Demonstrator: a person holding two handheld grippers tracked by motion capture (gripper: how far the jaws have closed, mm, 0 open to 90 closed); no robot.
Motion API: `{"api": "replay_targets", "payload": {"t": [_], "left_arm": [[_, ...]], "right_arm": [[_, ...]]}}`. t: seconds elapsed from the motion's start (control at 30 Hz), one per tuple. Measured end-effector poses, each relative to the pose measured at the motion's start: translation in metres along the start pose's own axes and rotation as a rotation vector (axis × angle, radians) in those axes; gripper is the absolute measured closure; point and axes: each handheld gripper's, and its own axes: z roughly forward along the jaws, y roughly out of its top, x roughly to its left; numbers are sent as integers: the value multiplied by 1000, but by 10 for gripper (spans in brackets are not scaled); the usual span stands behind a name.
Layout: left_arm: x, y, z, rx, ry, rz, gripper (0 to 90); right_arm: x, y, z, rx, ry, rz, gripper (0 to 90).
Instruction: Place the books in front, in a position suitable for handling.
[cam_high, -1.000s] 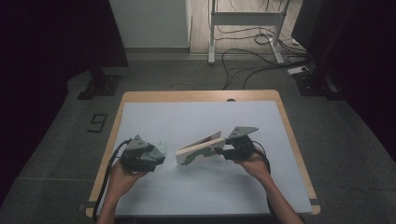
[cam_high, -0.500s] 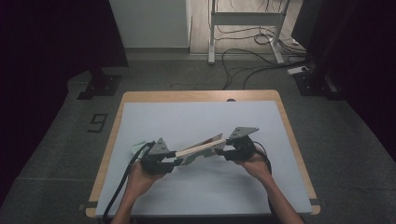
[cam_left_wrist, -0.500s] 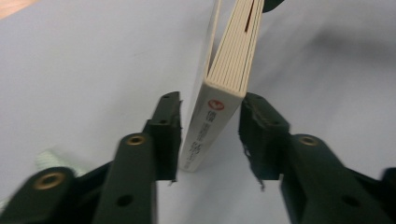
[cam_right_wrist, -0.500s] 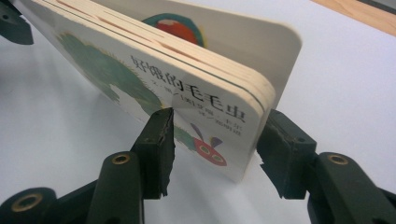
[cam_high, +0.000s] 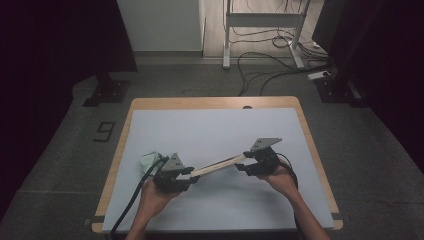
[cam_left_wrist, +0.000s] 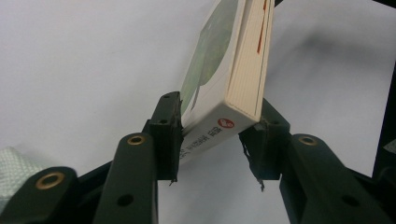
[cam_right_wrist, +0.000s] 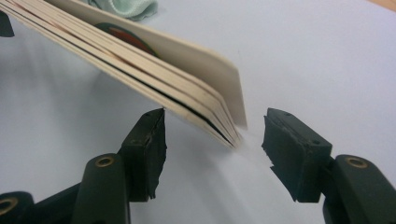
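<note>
A thin paperback book (cam_high: 217, 164) hangs above the table between my two grippers, seen edge-on. My left gripper (cam_high: 192, 174) holds its left end. In the left gripper view the book (cam_left_wrist: 243, 70) has its spine corner pinched between the pads of that gripper (cam_left_wrist: 215, 135), whose jaws have just been opening a little. My right gripper (cam_high: 242, 162) is at the other end. In the right gripper view the page edges of the book (cam_right_wrist: 154, 56) lie between the spread jaws of that gripper (cam_right_wrist: 212, 140); these jaws have just been opening, and the right pad stands off the book.
A crumpled pale green cloth (cam_high: 149, 160) lies on the light grey mat (cam_high: 210, 125) just left of my left hand; the cloth (cam_right_wrist: 126, 7) is also behind the book. The mat covers a wooden table (cam_high: 200, 102). Cables and stands are on the floor beyond.
My left gripper moved right to the book's left end and closed on it. My right gripper's jaws spread off the other end. The right hand stayed put.
</note>
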Motion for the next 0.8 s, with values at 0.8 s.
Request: {"api": "replay_targets", "payload": {"t": [0.8], "left_arm": [[-23,-14,6,49,39,-67,455]], "right_arm": [[25,-14,-18,5,26,13,437]]}}
